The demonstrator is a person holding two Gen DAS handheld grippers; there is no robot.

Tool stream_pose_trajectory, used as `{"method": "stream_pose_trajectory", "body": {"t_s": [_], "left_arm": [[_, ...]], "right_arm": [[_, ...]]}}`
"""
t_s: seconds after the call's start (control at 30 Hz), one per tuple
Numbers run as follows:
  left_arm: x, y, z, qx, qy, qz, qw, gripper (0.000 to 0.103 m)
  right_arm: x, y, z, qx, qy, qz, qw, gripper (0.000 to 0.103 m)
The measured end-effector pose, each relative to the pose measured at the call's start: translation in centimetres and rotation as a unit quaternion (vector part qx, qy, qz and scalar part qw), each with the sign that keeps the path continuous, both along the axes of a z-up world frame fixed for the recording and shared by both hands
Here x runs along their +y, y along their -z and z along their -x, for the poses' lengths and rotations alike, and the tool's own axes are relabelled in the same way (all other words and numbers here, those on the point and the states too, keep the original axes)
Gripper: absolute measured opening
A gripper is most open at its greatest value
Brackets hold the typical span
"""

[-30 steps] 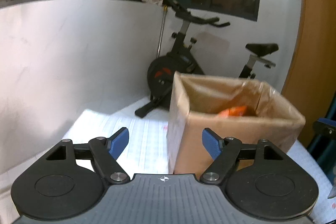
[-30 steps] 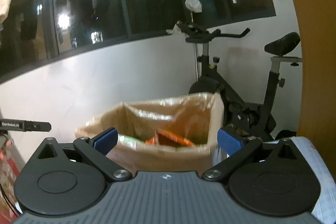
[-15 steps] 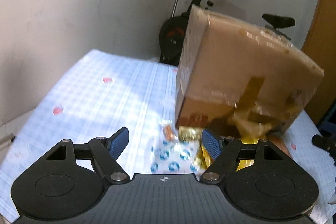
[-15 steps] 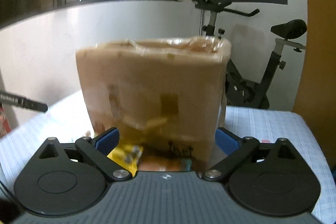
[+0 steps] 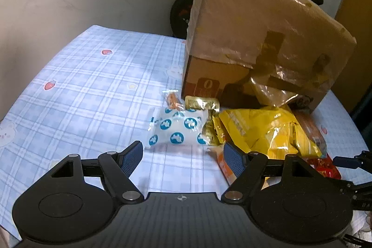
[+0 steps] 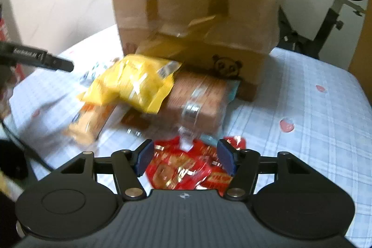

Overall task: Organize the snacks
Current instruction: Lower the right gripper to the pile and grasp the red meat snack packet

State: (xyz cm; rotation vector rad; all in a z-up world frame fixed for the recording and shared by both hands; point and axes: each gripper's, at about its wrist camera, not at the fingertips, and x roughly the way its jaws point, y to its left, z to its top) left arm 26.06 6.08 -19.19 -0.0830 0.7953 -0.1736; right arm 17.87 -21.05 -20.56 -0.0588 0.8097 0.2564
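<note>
Snacks (image 5: 260,129) lie heaped against a tipped box (image 5: 262,34); both tongs (image 5: 183,156) (image 6: 184,158) gape empty. Nudging the box risks scattering them.

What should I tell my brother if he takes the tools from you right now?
Left tool: open, holding nothing, over the checked tablecloth near the white packet with blue dots.
Right tool: open, holding nothing, just above the red packet.
The cardboard box is tipped over, with the snacks spilled in front of it: the yellow bag lies on the brown packet.
Done: box emptied. Left: sort the snacks, none picked up yet.
</note>
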Motion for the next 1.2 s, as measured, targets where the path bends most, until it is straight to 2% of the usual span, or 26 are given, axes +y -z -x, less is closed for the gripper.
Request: {"method": "stream_pose_trajectory", "body": {"t_s": [0.13, 0.43, 0.67, 0.77, 0.93, 1.07, 1.2], "left_arm": [[-0.1, 0.3, -0.1, 0.005, 0.0, 0.007, 1.0, 0.078], [0.1, 0.8, 0.1, 0.016, -0.008, 0.018, 0.9997, 0.078], [0.0, 0.8, 0.1, 0.017, -0.009, 0.018, 0.9996, 0.078], [0.1, 0.8, 0.1, 0.017, -0.012, 0.019, 0.9996, 0.078], [0.3, 0.9, 0.2, 0.02, -0.018, 0.022, 0.9994, 0.078], [0.1, 0.9, 0.2, 0.019, -0.018, 0.021, 0.9994, 0.078], [0.0, 0.8, 0.3, 0.018, -0.015, 0.019, 0.9995, 0.078]], "right_arm": [[0.8, 0.4, 0.0, 0.011, -0.027, 0.015, 0.999, 0.063], [3.0, 2.0, -0.4, 0.014, -0.061, 0.091, 0.994, 0.064], [3.8, 2.6, -0.6, 0.0, -0.053, 0.1, 0.994, 0.068], [3.8, 2.5, -0.8, -0.001, -0.038, 0.095, 0.995, 0.065], [2.4, 2.1, -1.3, 0.008, 0.026, 0.085, 0.996, 0.063], [0.6, 1.7, -1.5, 0.03, 0.08, 0.051, 0.995, 0.063], [0.6, 0.8, -1.1, 0.022, 0.073, 0.046, 0.996, 0.063]]}}
